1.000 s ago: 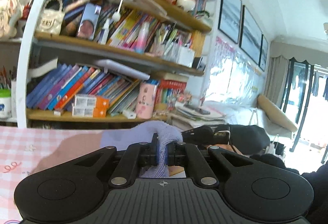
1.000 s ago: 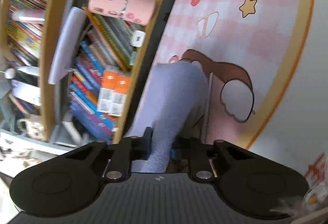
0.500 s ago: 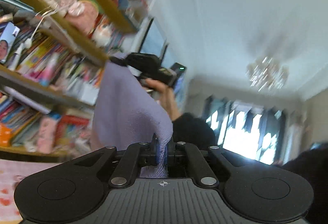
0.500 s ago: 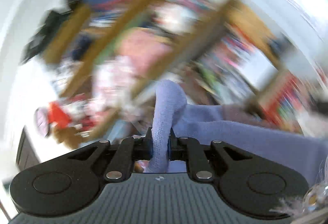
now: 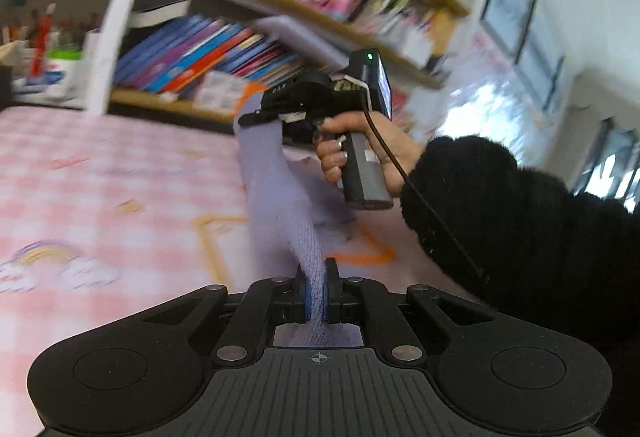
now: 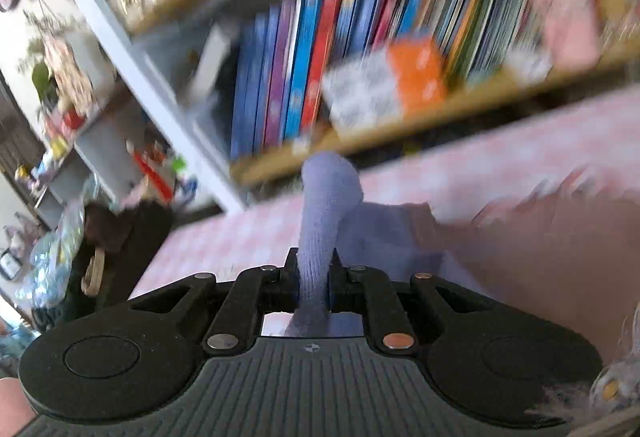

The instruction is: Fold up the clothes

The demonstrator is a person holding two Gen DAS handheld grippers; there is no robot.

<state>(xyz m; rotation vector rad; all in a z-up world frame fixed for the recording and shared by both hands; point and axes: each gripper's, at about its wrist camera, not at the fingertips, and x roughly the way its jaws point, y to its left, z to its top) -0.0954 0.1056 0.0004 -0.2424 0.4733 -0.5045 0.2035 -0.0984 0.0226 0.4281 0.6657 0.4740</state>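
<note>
Swinging back down over pink checked mat [image 5: 100,173] after high lift (bookshelf [image 5: 208,49] in view again): left gripper [image 5: 316,291] and right gripper [image 6: 314,285] both clamped on lilac garment [image 5: 280,197], stretched between them, ready to lay flat

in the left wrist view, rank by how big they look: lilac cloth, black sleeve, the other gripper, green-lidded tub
1. black sleeve
2. lilac cloth, though nearness to the camera may inflate it
3. right gripper
4. green-lidded tub, far back and blurred

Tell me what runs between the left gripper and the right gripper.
The lavender garment, pinched in the left gripper, runs as a band up to the right gripper, above the pink checked cover. The left wrist view shows it.
</note>
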